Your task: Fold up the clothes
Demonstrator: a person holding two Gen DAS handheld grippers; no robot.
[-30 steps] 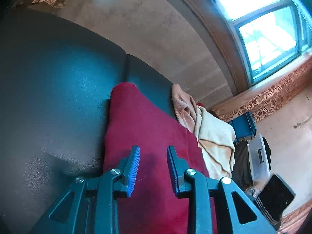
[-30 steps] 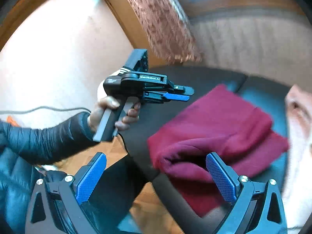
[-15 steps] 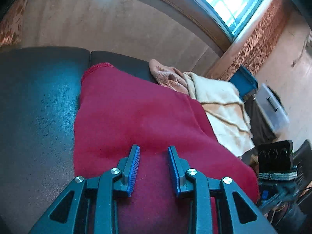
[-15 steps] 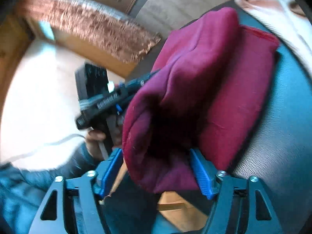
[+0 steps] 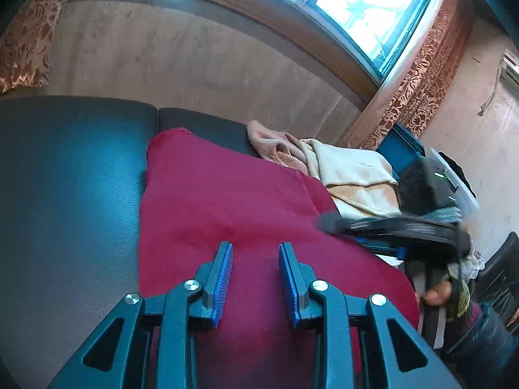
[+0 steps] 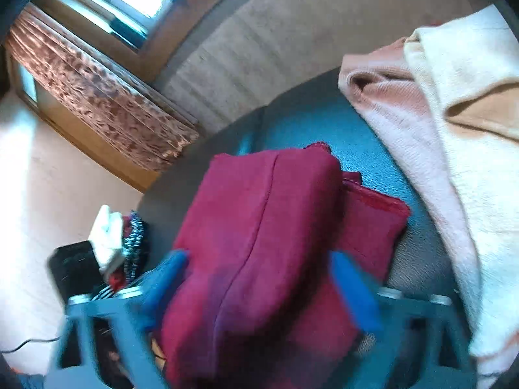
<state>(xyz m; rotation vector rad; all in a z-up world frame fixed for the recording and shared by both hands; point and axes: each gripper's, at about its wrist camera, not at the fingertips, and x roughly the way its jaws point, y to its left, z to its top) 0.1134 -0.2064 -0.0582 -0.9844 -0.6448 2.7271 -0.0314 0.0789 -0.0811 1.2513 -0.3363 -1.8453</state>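
Blurred jaws astride fleecy maroon fold (image 6: 259, 243)

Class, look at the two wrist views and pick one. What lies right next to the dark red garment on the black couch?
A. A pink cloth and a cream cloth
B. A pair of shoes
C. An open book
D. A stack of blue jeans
A: beside the dark red garment on the black couch lie a pink cloth and a cream cloth, also seen in the right wrist view.
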